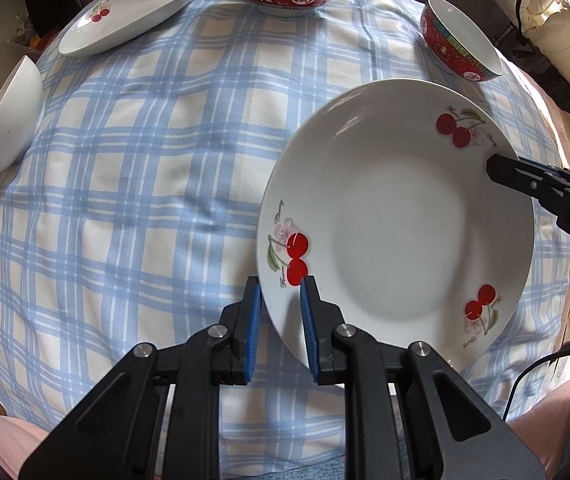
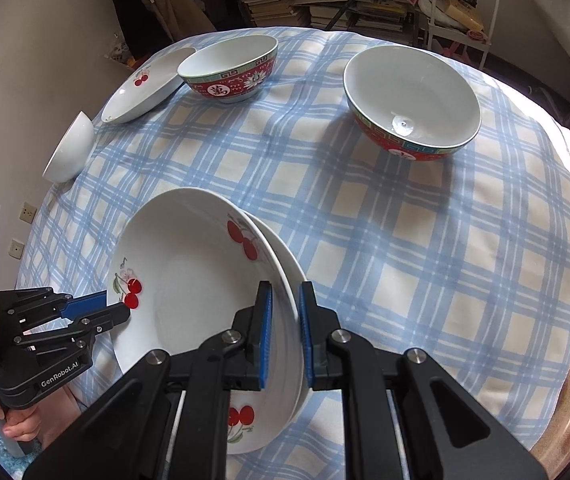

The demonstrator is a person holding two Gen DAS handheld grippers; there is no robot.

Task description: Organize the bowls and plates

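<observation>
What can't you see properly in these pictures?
- Under the held plate: right view shows a second rim behind it; whether that is another plate is unclear, hidden by the top one.
- White bowl: inside hidden in both views, only its outer wall shows.
- Far plate: part hidden behind the red bowl in the right view.
- Person: only a hand, cut off by the edge.

Black hand-held gripper (image 1: 281,292), blue pads (image 1: 254,328), silver screws; white lettering, perhaps "GenRobot.AI".

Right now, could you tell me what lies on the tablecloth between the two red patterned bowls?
Nothing: only bare blue-and-cream checked tablecloth separates the farther red patterned bowl from the nearer red patterned bowl, clearest in the right wrist view.
</observation>
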